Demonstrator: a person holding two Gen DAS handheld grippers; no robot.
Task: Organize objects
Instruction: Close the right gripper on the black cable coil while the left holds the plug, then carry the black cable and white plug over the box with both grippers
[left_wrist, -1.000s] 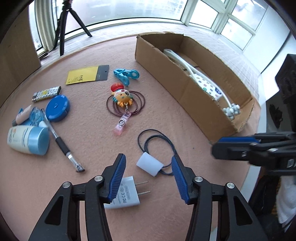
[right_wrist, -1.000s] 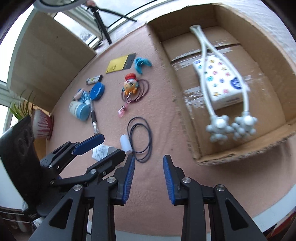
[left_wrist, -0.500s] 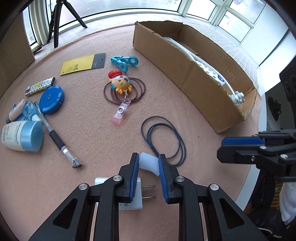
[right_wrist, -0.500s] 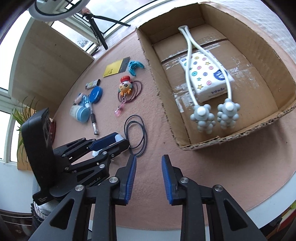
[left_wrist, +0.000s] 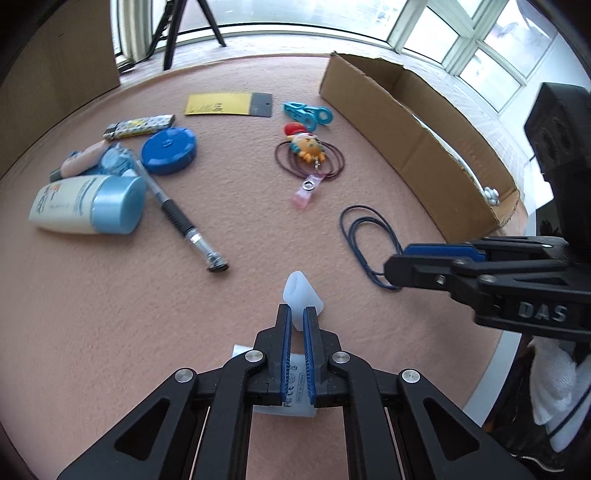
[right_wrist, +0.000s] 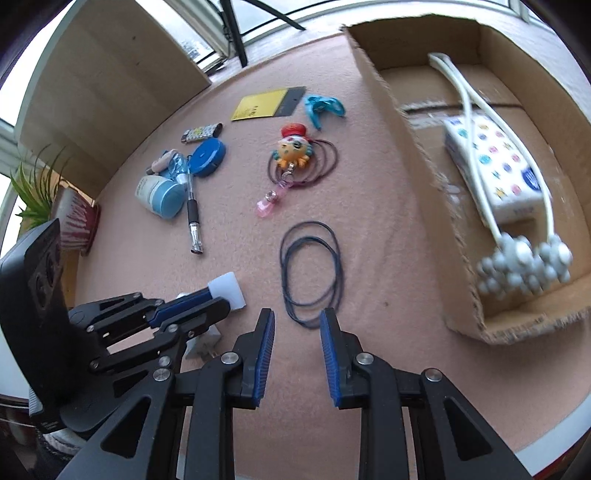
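My left gripper (left_wrist: 297, 315) is shut on a translucent white silicone cap (left_wrist: 301, 297), held just above the pink table; the cap also shows in the right wrist view (right_wrist: 227, 290). A white plug charger (left_wrist: 295, 373) lies under the left fingers. My right gripper (right_wrist: 297, 321) is open and empty, just short of a dark blue cord loop (right_wrist: 312, 273). The loop also shows in the left wrist view (left_wrist: 369, 243). The cardboard box (right_wrist: 417, 155) on the right holds a white massager (right_wrist: 517, 251) and a dotted tissue pack (right_wrist: 495, 166).
On the table lie a cartoon badge reel (left_wrist: 308, 147) with brown loops, a blue clip (left_wrist: 306, 112), a yellow card (left_wrist: 229, 104), a lighter (left_wrist: 140, 125), a blue tape measure (left_wrist: 168, 149), a pen (left_wrist: 177, 214) and a lotion bottle (left_wrist: 88, 210). A potted plant (right_wrist: 70, 218) stands at the left edge.
My left gripper closed from wide open onto the white cap and lifted it off the cord loop. My right gripper opened a little and moved toward the cord loop.
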